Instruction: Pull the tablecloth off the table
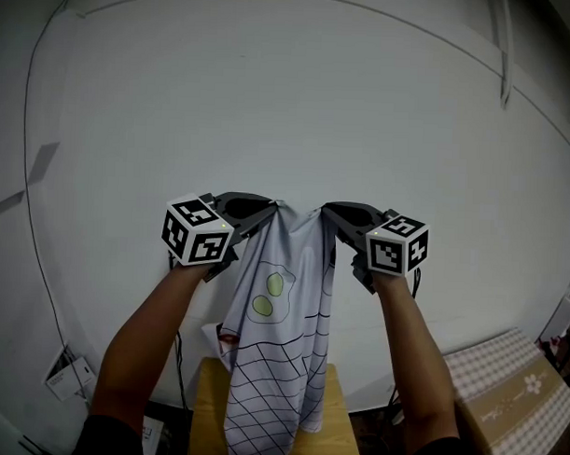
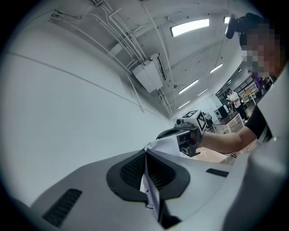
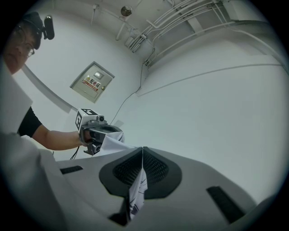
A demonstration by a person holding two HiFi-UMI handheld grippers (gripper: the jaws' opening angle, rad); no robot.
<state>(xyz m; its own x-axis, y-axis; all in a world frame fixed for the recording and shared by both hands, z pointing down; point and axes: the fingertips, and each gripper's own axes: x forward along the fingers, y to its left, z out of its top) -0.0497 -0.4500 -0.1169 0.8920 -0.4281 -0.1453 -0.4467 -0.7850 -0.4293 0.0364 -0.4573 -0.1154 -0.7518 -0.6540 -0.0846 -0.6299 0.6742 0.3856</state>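
Note:
The tablecloth (image 1: 283, 338), white with a black grid and a green-spotted print, hangs in the air in front of a white wall. My left gripper (image 1: 272, 208) is shut on its upper left edge and my right gripper (image 1: 325, 212) is shut on its upper right edge, close together at the same height. Cloth drapes down over the wooden table (image 1: 339, 429) below. A strip of the cloth (image 2: 151, 191) is pinched between the left jaws in the left gripper view. In the right gripper view the cloth (image 3: 137, 191) sits clamped between the right jaws.
A white wall (image 1: 289, 101) with a cable fills the background. At the lower right stands a surface with a checked cloth and a brown box (image 1: 517, 403). Cables and a socket box (image 1: 67, 373) lie by the floor at lower left.

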